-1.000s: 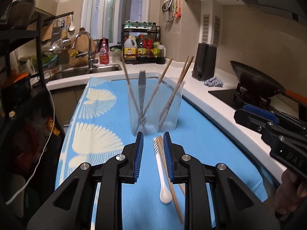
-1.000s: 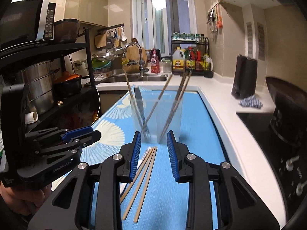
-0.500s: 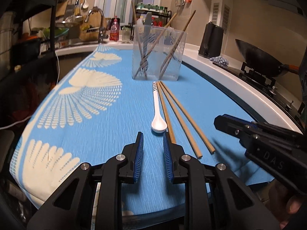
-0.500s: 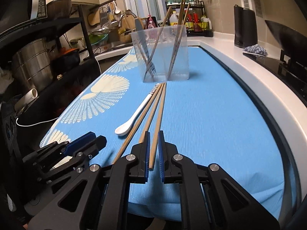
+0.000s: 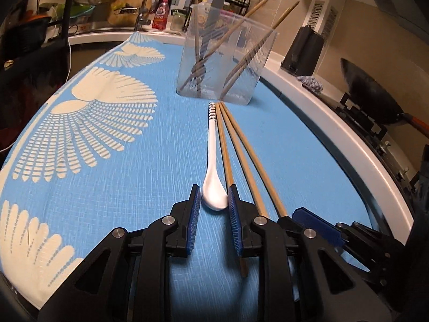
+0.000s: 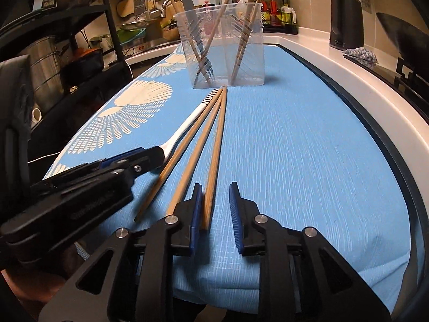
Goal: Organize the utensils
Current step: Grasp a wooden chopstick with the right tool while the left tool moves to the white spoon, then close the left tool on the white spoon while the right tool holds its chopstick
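The white spoon (image 5: 214, 158) lies on the blue cloth (image 5: 107, 187), its bowl between the left gripper (image 5: 213, 201)'s pads, which stand slightly apart and do not seem to press it. Just right of it lie three chopsticks (image 6: 211, 145); the rightmost one's near end sits between the right gripper (image 6: 213, 206)'s opening jaws, against the left pad. Ahead stands the clear holder (image 6: 222, 45), already holding utensils. This looks like the pickup step: next, each tool must close, lift and carry forward to the holder.

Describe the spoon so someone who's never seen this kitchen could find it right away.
On the blue cloth, look in front of the clear plastic container. The spoon lies beside three wooden chopsticks; it alone is white, with a striped handle tip.
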{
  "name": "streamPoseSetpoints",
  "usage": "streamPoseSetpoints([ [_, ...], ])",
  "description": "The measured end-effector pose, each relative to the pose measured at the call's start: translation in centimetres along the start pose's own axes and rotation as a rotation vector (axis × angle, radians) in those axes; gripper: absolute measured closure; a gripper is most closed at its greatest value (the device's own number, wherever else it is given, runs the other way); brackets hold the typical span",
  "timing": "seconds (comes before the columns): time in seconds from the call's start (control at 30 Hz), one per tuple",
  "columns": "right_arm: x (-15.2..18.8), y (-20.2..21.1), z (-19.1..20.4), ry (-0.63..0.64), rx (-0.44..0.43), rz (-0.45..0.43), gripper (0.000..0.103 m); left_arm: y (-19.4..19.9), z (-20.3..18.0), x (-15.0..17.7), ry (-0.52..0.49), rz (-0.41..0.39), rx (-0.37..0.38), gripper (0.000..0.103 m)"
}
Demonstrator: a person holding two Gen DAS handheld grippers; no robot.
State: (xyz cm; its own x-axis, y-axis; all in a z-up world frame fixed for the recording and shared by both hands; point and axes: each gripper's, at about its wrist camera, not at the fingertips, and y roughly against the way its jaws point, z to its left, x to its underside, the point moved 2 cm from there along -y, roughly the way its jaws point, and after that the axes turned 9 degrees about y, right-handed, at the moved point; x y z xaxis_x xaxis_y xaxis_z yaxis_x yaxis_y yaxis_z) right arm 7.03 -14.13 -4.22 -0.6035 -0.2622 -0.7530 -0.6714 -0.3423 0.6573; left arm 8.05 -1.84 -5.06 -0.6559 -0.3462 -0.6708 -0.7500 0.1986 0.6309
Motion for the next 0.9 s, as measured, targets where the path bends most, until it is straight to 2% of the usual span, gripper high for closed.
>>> streamPoseSetpoints([
  [0.17,0.0,0.1,-0.4,-0.007,0.009,0.004,0.094,-0.2,-0.2,-0.1,-0.005,-0.006,-0.026,0.081],
  [0.23,0.1,0.2,-0.5,-0.011,0.007,0.004,0.095,-0.2,-0.1,-0.3,0.004,0.0,-0.028,0.081],
  [0.7,0.5,0.8,-1.5,-0.033,0.056,0.003,0.097,-0.2,0.8,-1.0,0.044,-0.006,-0.08,0.082],
  [0.9,1.0,1.4,-2.6,-0.05,0.096,0.006,0.097,1.3,1.8,-0.2,0.005,-0.029,-0.132,0.082],
])
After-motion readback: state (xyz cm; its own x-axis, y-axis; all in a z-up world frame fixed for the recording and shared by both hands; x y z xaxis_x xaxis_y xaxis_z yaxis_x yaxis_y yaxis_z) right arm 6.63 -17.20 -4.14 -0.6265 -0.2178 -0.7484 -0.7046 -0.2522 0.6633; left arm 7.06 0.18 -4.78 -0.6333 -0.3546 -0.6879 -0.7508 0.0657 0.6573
